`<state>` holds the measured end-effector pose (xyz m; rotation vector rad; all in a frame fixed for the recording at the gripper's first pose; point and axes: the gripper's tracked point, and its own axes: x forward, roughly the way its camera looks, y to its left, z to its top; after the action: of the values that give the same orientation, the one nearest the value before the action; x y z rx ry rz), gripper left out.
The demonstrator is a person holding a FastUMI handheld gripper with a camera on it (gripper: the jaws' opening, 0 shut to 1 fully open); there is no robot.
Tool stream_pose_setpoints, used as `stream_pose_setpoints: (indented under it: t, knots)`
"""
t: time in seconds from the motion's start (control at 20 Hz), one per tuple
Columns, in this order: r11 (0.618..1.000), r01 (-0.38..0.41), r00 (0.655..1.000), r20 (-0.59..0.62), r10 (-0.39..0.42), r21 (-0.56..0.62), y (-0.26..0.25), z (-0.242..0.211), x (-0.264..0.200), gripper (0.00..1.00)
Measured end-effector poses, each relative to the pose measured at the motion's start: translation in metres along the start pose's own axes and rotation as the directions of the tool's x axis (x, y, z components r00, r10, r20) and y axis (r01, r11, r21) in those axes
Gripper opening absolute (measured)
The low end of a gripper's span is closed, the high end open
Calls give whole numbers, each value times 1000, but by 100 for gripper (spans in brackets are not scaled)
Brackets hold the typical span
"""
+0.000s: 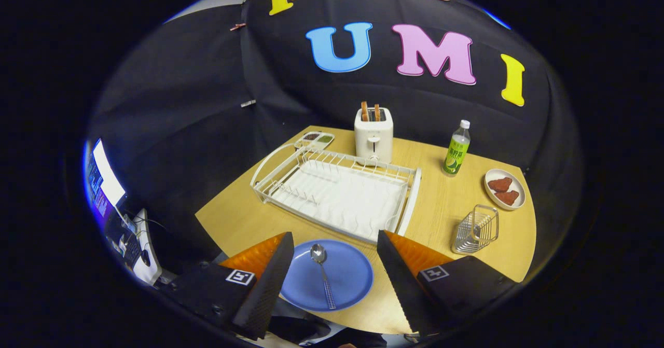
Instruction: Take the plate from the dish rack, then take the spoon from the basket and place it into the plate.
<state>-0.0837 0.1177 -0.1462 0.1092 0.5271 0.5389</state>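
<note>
A round blue plate (337, 275) lies flat on the wooden table (441, 203), in front of the white wire dish rack (337, 190). A metal spoon (322, 273) rests in the plate, bowl toward the rack and handle toward me. My gripper (334, 280) hangs above the plate, open, its two fingers (272, 280) wide apart on either side of the plate and touching nothing. The dish rack holds no dishes. A small wire basket (476, 230) stands to the right of the plate, beyond the right finger.
Behind the rack stands a white toaster (373, 134) with two slices in it and a small divided tray (315, 139). A green-labelled bottle (456, 148) and a small dish of brown food (504, 189) sit at the back right. A monitor and cables (116, 208) lie off the table's left.
</note>
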Motion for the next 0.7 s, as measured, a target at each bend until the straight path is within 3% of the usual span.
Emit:
stream_pose_setpoints:
  t: [0.3, 0.7]
  knots:
    - [991, 101, 984, 158, -86, -88, -23, 61, -23, 99]
    - [980, 183, 939, 308, -150, -79, -40, 114, -58, 97]
